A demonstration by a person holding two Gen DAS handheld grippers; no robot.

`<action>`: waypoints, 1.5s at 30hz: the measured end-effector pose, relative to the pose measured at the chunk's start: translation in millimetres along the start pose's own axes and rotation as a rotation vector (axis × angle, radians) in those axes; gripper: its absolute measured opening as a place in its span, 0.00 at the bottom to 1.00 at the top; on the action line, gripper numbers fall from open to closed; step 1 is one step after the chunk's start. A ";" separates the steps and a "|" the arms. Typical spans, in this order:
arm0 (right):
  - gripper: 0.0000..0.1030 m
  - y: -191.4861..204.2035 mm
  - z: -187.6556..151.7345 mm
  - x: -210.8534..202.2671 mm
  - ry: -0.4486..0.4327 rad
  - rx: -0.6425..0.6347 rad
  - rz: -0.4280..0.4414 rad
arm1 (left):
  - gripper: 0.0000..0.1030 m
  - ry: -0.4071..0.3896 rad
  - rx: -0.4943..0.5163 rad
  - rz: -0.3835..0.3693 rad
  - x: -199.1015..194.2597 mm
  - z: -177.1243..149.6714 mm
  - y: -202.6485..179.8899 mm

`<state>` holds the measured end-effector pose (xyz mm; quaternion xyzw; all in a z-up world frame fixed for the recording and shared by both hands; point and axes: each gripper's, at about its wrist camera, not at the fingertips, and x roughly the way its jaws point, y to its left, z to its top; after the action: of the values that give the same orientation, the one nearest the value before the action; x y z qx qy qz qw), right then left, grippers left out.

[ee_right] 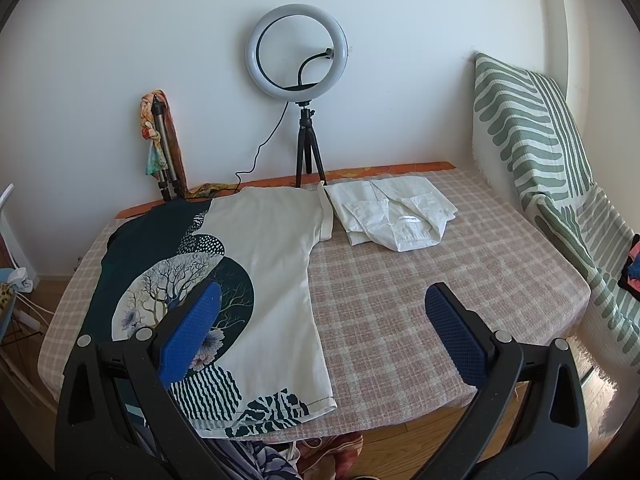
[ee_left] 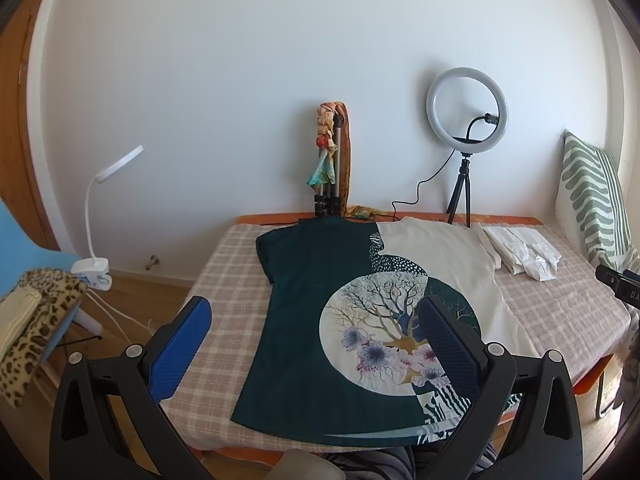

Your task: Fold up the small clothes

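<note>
Left wrist view: one T-shirt [ee_left: 320, 312] lies flat on the checked desk [ee_left: 224, 264], one folded white shirt [ee_right: 394, 214] just beside its sleeve. Left gripper [ee_left: 316, 344] and right gripper [ee_right: 324, 332] hover above its hem, fingers spread, gripping nothing.

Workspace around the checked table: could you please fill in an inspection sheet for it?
Surface: checked tablecloth over an orange-edged table.
Job's things: printed T-shirt spread flat, unfolded; white shirt folded beside its sleeve, toward the wall.
Clutter: ring light on a tripod and a scarf-wrapped tripod at the far edge.
Grippers: left gripper and right gripper both open, holding nothing, above the near edge.
Cables: black lead from the ring light down to the table.
Surroundings: striped cushion on the right; clip lamp and leopard-print cloth on the left.
</note>
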<state>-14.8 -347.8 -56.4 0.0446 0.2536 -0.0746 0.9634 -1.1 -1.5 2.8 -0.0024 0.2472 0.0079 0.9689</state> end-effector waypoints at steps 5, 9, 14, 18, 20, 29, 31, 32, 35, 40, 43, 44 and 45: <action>1.00 0.7 -0.3 0.1 0.005 0.001 0.000 | 1.00 0.001 -0.001 0.001 -0.3 0.3 0.9; 1.00 0.9 -0.8 -0.5 0.004 0.001 0.001 | 1.00 0.002 -0.001 0.003 -1.6 -0.1 0.3; 1.00 0.7 -0.9 -0.3 0.005 0.001 0.001 | 1.00 0.002 0.000 0.002 -0.5 0.8 2.8; 1.00 1.1 -0.8 -0.3 0.005 0.001 0.000 | 1.00 0.004 0.000 0.000 -0.9 0.4 2.7; 1.00 0.9 -0.6 -0.3 0.005 0.001 0.001 | 1.00 0.005 -0.002 0.001 0.4 1.5 3.2; 1.00 1.8 -1.1 -1.0 0.006 -0.002 0.004 | 1.00 0.011 -0.002 0.002 1.4 -0.3 4.0; 1.00 3.8 -1.6 -0.7 0.008 -0.004 0.006 | 1.00 0.012 -0.002 0.004 2.3 -0.6 4.3; 1.00 5.4 -2.1 -0.5 0.008 -0.006 0.006 | 1.00 0.013 -0.003 0.005 2.9 -0.9 5.3; 1.00 11.0 -3.4 2.4 0.018 -0.013 0.007 | 1.00 0.022 -0.007 0.002 5.8 -3.0 8.5; 1.00 22.8 2.1 9.4 0.026 -0.037 0.016 | 1.00 0.040 -0.024 0.012 13.4 -8.7 15.9; 1.00 35.6 9.0 14.3 0.013 -0.069 0.023 | 1.00 0.066 -0.046 0.017 23.1 -15.0 27.3; 1.00 40.6 12.0 16.8 0.009 -0.079 0.026 | 1.00 0.083 -0.064 0.008 27.5 -18.1 32.4; 1.00 46.2 16.1 20.5 0.003 -0.082 0.036 | 1.00 0.099 -0.089 0.005 31.7 -21.7 38.7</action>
<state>18.3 -306.7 -50.3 0.0099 0.2569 -0.0468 0.9652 15.7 37.5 -31.5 -0.0450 0.2943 0.0213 0.9544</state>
